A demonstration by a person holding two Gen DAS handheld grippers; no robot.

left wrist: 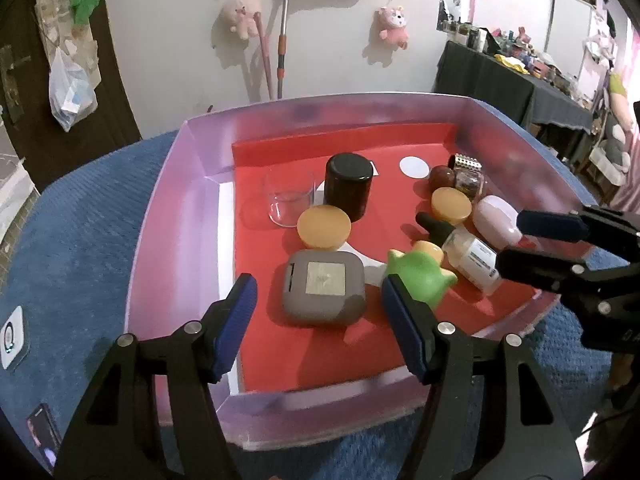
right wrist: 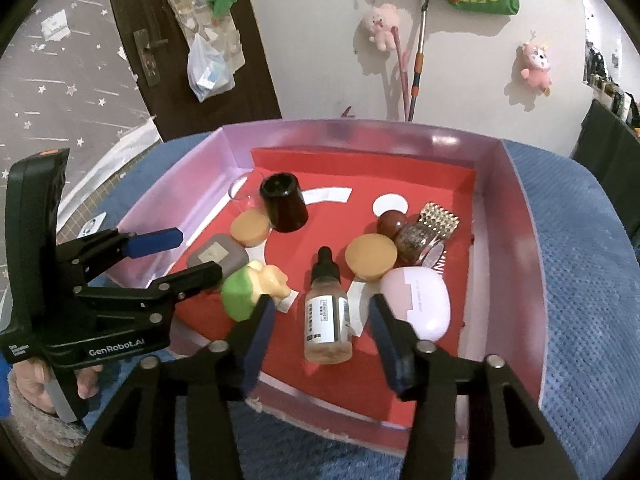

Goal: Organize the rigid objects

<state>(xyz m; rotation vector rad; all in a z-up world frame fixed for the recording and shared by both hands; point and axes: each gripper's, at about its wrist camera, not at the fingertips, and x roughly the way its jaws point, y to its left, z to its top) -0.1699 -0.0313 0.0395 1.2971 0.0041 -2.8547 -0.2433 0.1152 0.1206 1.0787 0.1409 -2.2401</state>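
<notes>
Your left hand-held gripper point(left wrist: 316, 316) is spread wide with nothing between its blue pads, hovering at the near edge of the pink box point(left wrist: 168, 216). The grey square case point(left wrist: 324, 288) lies on the red liner in the gap between those pads, apart from both. The right-hand pad sits just in front of the green-and-yellow toy point(left wrist: 420, 272).

Your right hand-held gripper point(right wrist: 322, 334) is spread too, and empty. The dropper bottle point(right wrist: 326, 312) lies on its side between its fingers, black cap pointing away from you, touching neither. The pink oval case point(right wrist: 420, 300) rests just beside the right finger.

Further back, 2 round orange discs point(left wrist: 324, 226) point(left wrist: 451, 204) lie on the liner, 1 in front of the upright dark jar point(left wrist: 347, 184), the other near a brown ball point(left wrist: 442, 178) and a glittery jar point(left wrist: 468, 182). A clear glass point(left wrist: 286, 198) stands left of the dark jar. The box sits on a blue textured cloth point(left wrist: 80, 256).
</notes>
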